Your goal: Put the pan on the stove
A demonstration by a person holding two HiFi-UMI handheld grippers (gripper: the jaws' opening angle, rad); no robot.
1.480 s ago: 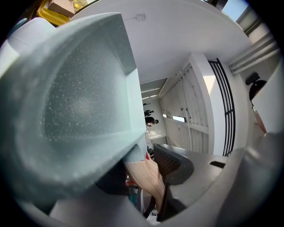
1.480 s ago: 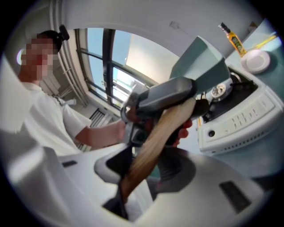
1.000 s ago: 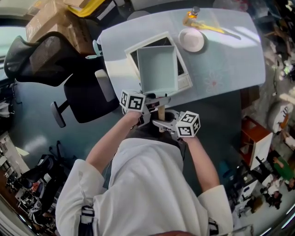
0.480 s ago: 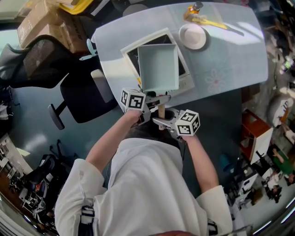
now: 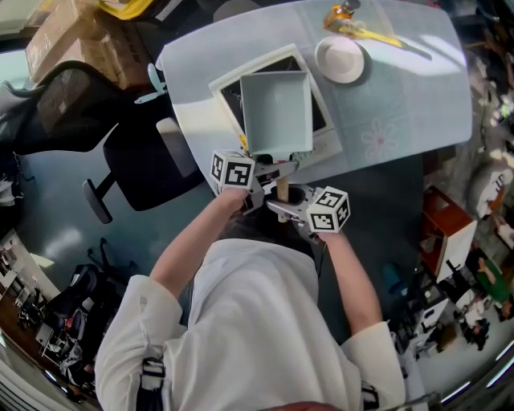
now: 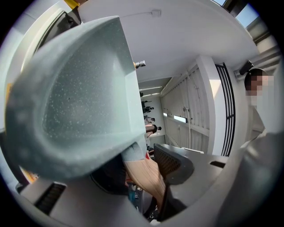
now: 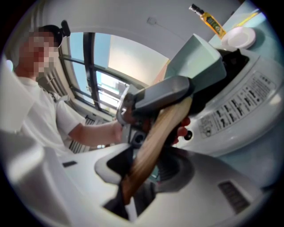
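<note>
Head view: pan [image 5: 277, 108] is held over stove [image 5: 324, 136], handle [image 5: 281, 191] clamped by left gripper [image 5: 273, 171] and right gripper [image 5: 283, 210]; level lowering is required.

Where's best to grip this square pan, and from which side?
The wooden handle, from the table's near edge: it juts toward the person as a slim bar, while the pan body is too wide for jaws. The left hand-held gripper and right hand-held gripper hold it there.

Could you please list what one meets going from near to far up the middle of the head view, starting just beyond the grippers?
wooden handle → pale blue square pan → white bowl → bottle of yellow liquid
</note>
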